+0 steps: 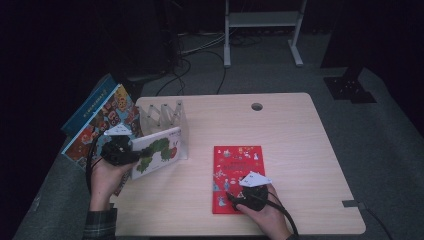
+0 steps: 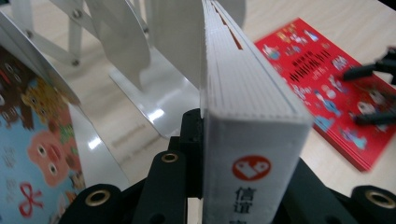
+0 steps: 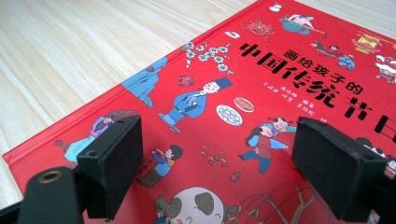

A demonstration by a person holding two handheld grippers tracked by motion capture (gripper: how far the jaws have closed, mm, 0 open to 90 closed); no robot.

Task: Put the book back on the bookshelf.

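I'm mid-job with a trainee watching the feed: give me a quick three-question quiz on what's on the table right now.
1. True or false: the left gripper is shut on the white caterpillar book.
2. How does the red book lie: A upright in the white rack, B flat on the table, C lifted off it?
3. What stands between the open jaws of the right gripper?

Key: 1 true; 2 B; 3 nothing, they hover over the red book's cover.

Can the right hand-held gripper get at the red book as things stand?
Probably yes: the right hand-held gripper hovers with jaws open right over the red book, which lies flat with nothing on its cover.
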